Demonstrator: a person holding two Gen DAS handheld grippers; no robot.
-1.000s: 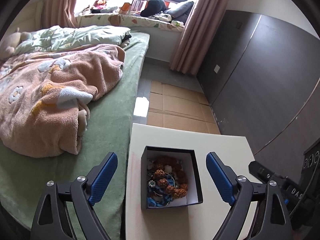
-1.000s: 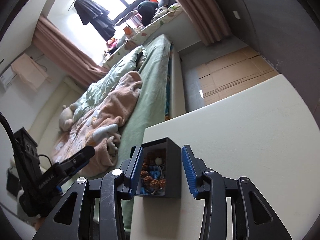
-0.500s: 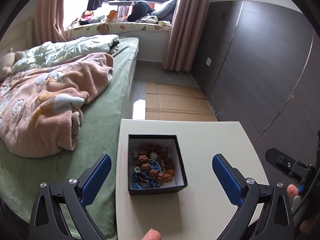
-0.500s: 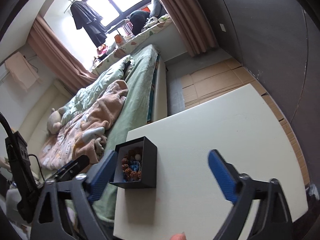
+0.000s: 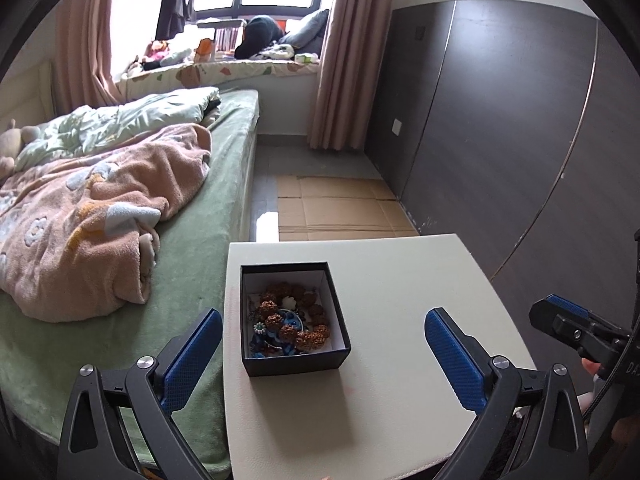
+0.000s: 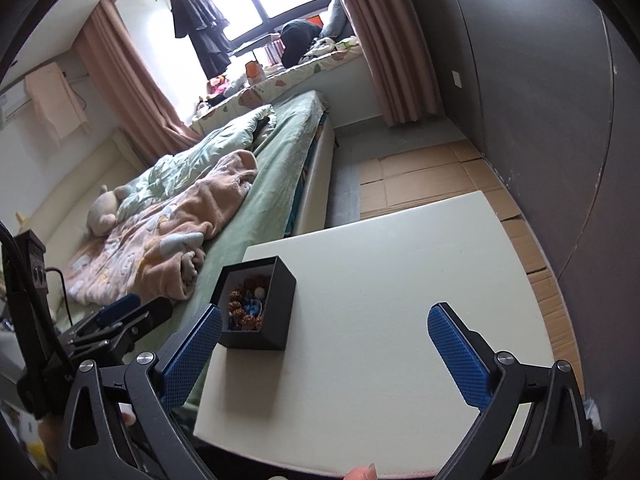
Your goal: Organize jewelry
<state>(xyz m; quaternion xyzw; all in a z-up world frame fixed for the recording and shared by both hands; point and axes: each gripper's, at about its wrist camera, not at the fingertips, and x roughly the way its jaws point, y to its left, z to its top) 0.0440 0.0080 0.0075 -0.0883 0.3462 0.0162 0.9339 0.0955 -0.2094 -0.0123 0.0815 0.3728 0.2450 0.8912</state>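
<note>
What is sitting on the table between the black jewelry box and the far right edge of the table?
Nothing: in both wrist views, the white table is bare from the black jewelry box to its right edge.

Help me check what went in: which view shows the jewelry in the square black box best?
The left wrist view: it looks down into the square black box, showing the brown beads and blue pieces. The right wrist view sees the box from the side, its wall hiding most.

bed [image 5: 192,248] left of table [image 5: 400,280]; pink blanket [image 5: 92,216] heaped on bed; flattened cardboard [image 5: 336,208] on floor beyond table; curtained window beyond bed.
</note>
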